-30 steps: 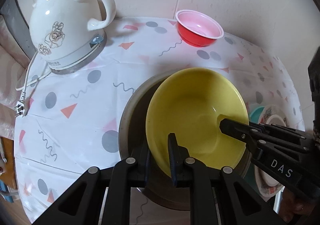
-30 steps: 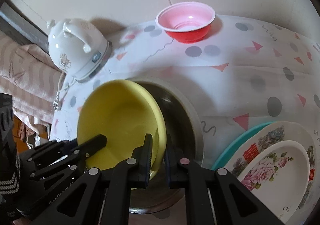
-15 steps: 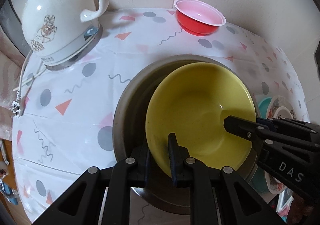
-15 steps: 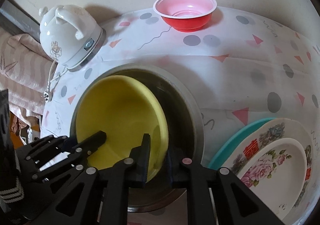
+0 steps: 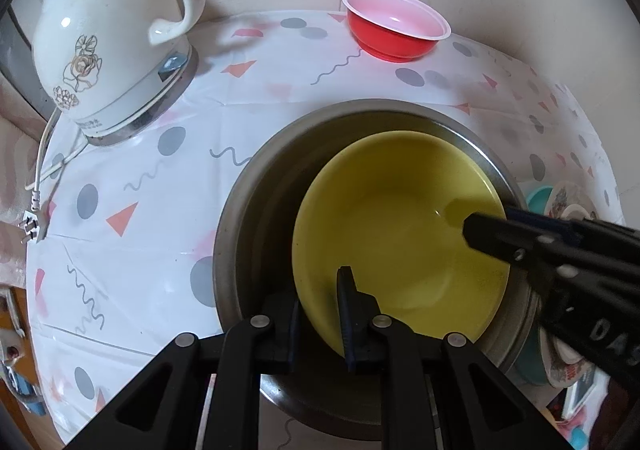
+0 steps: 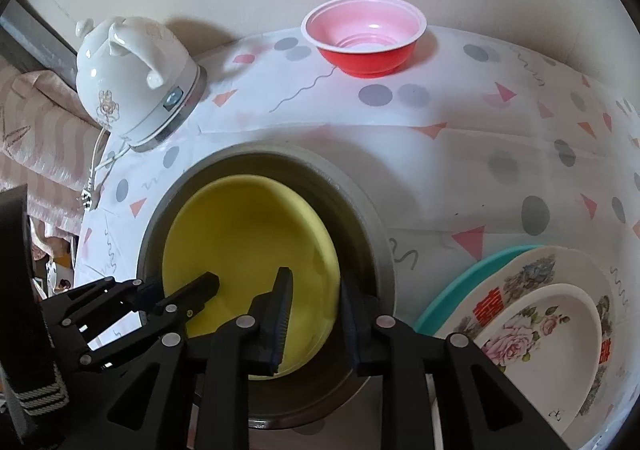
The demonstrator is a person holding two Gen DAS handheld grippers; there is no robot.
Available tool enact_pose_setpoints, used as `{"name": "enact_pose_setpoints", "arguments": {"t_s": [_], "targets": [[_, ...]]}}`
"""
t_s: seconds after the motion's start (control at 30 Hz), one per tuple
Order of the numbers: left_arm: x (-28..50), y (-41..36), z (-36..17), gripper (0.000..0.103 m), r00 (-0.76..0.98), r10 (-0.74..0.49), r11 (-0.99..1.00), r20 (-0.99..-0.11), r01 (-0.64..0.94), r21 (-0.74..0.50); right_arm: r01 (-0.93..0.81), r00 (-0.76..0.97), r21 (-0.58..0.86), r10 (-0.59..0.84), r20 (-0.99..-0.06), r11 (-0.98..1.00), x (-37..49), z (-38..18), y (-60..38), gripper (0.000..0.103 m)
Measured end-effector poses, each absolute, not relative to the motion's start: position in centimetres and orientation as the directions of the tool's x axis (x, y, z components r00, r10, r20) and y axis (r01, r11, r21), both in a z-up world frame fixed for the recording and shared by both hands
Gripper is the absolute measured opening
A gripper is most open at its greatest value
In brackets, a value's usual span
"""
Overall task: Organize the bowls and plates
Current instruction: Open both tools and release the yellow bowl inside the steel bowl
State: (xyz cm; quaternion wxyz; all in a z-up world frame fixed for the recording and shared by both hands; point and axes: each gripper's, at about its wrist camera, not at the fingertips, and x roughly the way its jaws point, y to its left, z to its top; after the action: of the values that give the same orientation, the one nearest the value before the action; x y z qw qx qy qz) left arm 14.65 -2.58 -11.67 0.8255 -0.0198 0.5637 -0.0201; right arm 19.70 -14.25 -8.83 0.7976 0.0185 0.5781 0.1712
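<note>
Yellow bowl (image 5: 400, 217) sits nested inside the steel bowl (image 5: 248, 189); the red bowl (image 6: 364, 37) and plates (image 6: 540, 314) remain unsorted. Left gripper (image 5: 318, 314) pinches the yellow rim; right gripper (image 6: 316, 314) is opening, the rim between its jaws.

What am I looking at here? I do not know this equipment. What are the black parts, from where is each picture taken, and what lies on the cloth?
There is no robot: a person holds one tool in each hand. The black parts are each tool's two jaws. Each picture comes from a camera on one tool, looking along its jaws. The left gripper is shut on the rim of the yellow bowl, which sits inside a metal pot. The right gripper has the opposite rim between its jaws, which are opening. On the patterned tablecloth also stand a white kettle, a red bowl and stacked flowered plates.
</note>
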Motion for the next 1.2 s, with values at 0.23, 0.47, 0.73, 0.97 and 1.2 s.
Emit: {"name": "enact_pose_setpoints", "arguments": {"t_s": [0.23,0.47,0.73,0.97,1.2], "targets": [[14.8,-3.2,-12.0,0.018,0.362,-0.032,0.999,-0.932,0.027,-0.024,-0.225,0.303,0.249,0.31,-0.901,0.942,19.9,-7.9,-15.3,0.024],[15.1,-3.3,-12.0,0.018,0.361,-0.025,1.0,-0.932,0.01,-0.023,-0.213,0.304,0.269,0.325,-0.896,0.939,19.6,-7.7,-15.7,0.024],[15.0,-3.4,-11.0,0.018,0.4,-0.001,1.0,-0.917,0.016,0.006,-0.213,0.301,0.278,0.334,-0.893,0.937,19.5,-7.7,-15.7,0.024],[15.1,-3.2,-10.4,0.018,0.406,-0.007,1.0,-0.914,-0.005,-0.009,-0.21,0.313,0.289,0.345,-0.885,0.934,19.5,-7.3,-15.7,0.024],[15.1,-3.2,-9.1,0.043,0.428,-0.03,0.999,-0.903,-0.02,-0.042,-0.2,0.317,0.3,0.352,-0.881,0.933,19.7,-7.1,-16.0,0.024]]}}
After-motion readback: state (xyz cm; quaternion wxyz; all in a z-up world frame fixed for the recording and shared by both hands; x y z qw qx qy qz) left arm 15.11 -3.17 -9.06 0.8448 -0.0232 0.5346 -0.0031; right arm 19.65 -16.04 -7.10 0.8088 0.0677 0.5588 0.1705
